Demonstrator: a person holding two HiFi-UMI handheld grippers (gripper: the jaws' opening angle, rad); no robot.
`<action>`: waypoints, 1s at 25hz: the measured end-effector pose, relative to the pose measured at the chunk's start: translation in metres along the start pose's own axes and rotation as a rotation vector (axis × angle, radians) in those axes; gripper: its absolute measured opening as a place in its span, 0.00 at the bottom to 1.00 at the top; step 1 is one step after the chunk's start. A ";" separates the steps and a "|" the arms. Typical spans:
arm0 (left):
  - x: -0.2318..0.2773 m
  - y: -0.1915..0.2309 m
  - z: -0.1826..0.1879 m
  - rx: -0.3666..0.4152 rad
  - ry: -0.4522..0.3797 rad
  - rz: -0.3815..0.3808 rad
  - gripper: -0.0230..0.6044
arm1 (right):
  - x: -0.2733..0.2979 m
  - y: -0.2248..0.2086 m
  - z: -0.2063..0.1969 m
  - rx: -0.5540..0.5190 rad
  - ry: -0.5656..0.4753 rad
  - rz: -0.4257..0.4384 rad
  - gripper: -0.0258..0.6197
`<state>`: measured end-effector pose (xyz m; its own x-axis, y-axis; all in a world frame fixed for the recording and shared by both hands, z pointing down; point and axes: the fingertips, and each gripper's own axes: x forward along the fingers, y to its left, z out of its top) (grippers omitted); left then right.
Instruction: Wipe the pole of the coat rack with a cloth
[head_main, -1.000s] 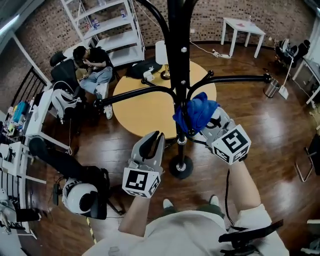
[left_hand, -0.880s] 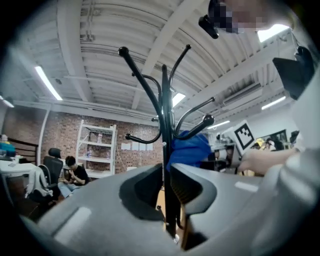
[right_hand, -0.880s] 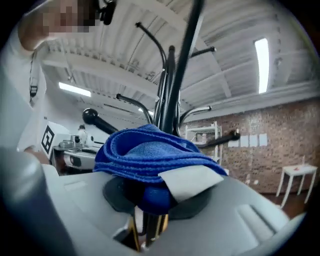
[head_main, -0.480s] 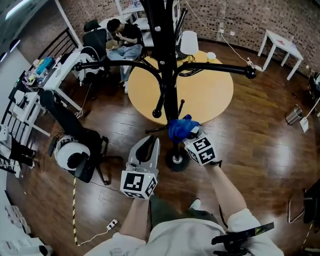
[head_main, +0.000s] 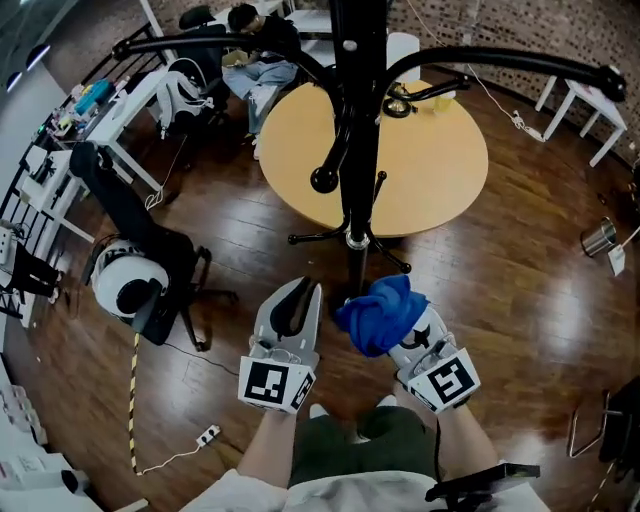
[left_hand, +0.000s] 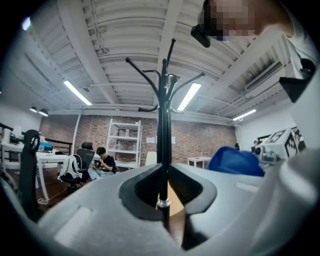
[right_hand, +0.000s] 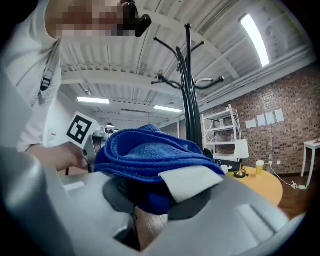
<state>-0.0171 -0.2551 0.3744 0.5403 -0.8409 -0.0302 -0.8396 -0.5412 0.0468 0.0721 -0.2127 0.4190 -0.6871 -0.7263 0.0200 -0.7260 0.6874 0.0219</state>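
Pulled back since 0.5 s ago: right hand-held gripper (head_main: 410, 335) w/ blue cloth (head_main: 380, 312). Was pressed against pole (head_main: 358, 150) low down, now sits nearer the person's legs, w/ pole bottom just ahead of the jaw tips. Looks clear of the pole, though contact can't be told from the head view. In the right gripper view, jaws clamped on cloth (right_hand: 150, 150). Folds bunch up over the tips, and the pole (right_hand: 191, 100) rises beyond them, a bit to the right.

Left hand-held gripper (head_main: 292, 305) hardly shifted, just left of the cloth. Jaws drawn together to a thin slit, nothing held. Pole (left_hand: 163, 130) seen thru that slit, farther off, straight ahead.

Head cam also tilted since then: rack arms now spread across the top of the view. Round table (head_main: 440, 190) beyond both grippers, behind the pole. Office chair (head_main: 130, 280) well left of the left gripper.
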 end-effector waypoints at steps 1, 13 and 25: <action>-0.002 0.005 -0.018 -0.006 0.006 0.008 0.11 | 0.011 -0.007 -0.027 0.003 0.014 -0.004 0.20; -0.004 0.044 -0.328 0.006 0.048 0.032 0.11 | 0.096 -0.095 -0.493 0.059 0.162 -0.025 0.20; -0.010 0.094 -0.524 0.029 -0.019 0.047 0.11 | 0.152 -0.033 -0.732 0.119 0.193 -0.001 0.19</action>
<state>-0.0722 -0.2977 0.9026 0.4991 -0.8652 -0.0473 -0.8656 -0.5004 0.0200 0.0133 -0.3464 1.1525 -0.6760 -0.7061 0.2110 -0.7332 0.6733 -0.0958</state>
